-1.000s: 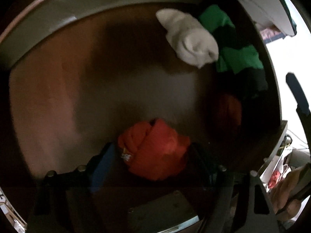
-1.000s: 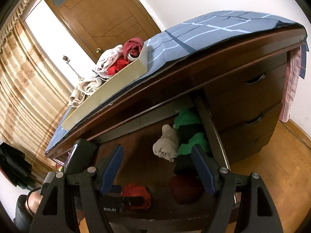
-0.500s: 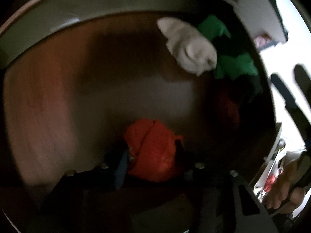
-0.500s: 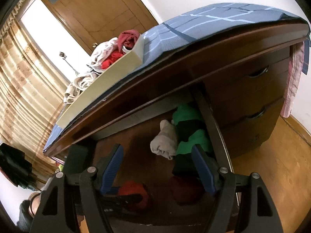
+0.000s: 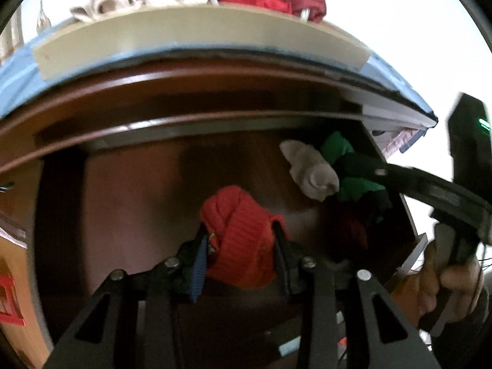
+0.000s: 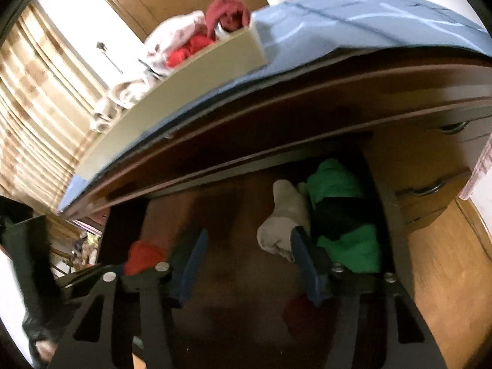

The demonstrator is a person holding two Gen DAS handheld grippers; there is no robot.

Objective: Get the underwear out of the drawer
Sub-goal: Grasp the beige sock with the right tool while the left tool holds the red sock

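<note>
Left gripper: jaws clamped on red underwear roll, lifted over drawer near front edge. Right gripper: jaws just narrowing, nothing between them, apart, over drawer's right part. Beige roll beside green-black bundle against right wall.

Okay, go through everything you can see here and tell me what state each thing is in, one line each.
Drawer: pulled open.
Red underwear: clamped in the left gripper, lifted.
Right gripper: open, jaws just been closing, nothing between them.
Grey roll: lying in the drawer.
Green and black roll: lying in the drawer.
Dark red roll: lying in the drawer.
Cream tray: heaped with clothes.
</note>
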